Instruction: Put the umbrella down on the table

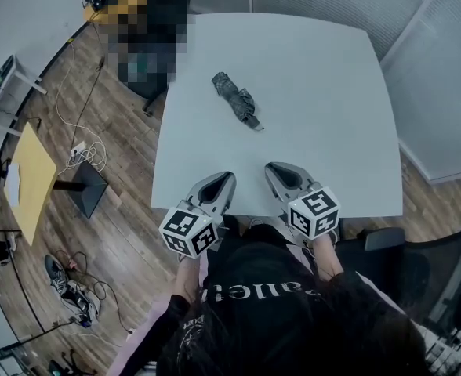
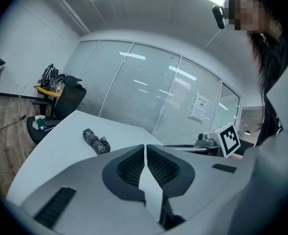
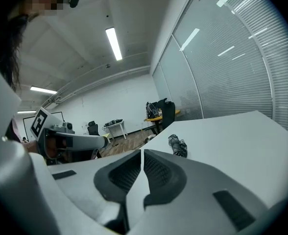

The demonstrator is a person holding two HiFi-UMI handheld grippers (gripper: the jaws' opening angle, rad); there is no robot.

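Both of mine are empty right now. My left gripper (image 1: 228,177) has its fingers pressed together at the tips with nothing caught between them, and my right gripper (image 1: 272,168) is the same: pads closed on each other, holding nothing. The two sit side by side with their tips just over the near edge of the table (image 1: 332,69), angled slightly in toward each other, with the marker cubes (image 1: 189,230) at the back ends near my body.

The umbrella (image 1: 236,100) is folded up, dark with a checked pattern, and lies flat on the white tabletop. It's well ahead of both sets of fingers and touches neither. From my left fingers it sits ahead and off to the left. From my right fingers it sits ahead and a bit to the right. It lies on a diagonal, with a thin strap end trailing back toward my right gripper's side. There's bare table between it and my fingertips.

Past the far left corner of the table, beyond the umbrella, there's a dark office chair (image 2: 68,99) on the wooden floor (image 1: 125,233). A glass wall with blinds (image 2: 144,87) runs behind the table on the far side.
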